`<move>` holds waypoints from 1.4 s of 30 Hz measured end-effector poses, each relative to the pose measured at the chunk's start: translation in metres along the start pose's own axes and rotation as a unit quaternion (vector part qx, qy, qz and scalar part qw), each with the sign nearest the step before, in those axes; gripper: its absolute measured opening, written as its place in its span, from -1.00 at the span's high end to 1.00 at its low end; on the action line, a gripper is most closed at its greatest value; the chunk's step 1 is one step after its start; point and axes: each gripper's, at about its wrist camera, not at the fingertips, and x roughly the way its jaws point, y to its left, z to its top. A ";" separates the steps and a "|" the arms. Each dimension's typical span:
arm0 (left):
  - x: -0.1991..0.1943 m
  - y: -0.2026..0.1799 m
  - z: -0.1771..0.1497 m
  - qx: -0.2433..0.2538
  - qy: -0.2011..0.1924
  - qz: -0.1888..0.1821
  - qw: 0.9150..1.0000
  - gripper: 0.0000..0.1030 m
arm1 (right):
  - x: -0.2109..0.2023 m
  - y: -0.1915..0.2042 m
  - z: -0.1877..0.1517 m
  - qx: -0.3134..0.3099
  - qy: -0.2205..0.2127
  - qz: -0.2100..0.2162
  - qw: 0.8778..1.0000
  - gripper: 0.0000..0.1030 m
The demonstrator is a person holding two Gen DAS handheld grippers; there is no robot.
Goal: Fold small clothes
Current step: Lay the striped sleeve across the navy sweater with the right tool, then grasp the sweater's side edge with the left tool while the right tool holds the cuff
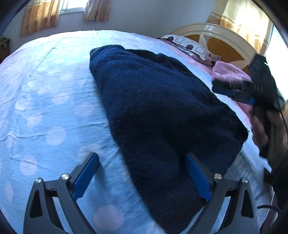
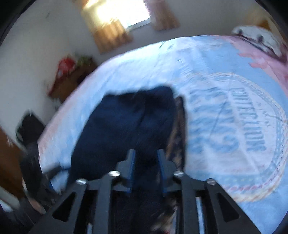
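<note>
A dark navy knitted garment (image 1: 162,115) lies folded lengthwise on the light blue bed sheet (image 1: 45,100). My left gripper (image 1: 142,162) is open just above the sheet, its right finger over the garment's near end and its left finger over bare sheet. My right gripper (image 1: 232,91) shows at the right edge of the left wrist view, held in a hand. In the blurred right wrist view my right gripper (image 2: 146,156) is nearly shut, pinching the navy garment (image 2: 129,126) between its blue pads and lifting that edge off the sheet.
A patterned pillow (image 1: 194,47) and pink bedding (image 1: 228,72) lie by the cream headboard (image 1: 216,34). Curtained windows (image 1: 72,10) are behind the bed. A printed round emblem (image 2: 239,129) covers the sheet. A wooden cabinet with red items (image 2: 68,72) stands beside the bed.
</note>
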 end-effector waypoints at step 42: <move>0.013 -0.019 0.020 0.019 -0.004 -0.007 1.000 0.15 | 0.112 -0.029 0.053 0.098 0.031 0.132 0.986 0.36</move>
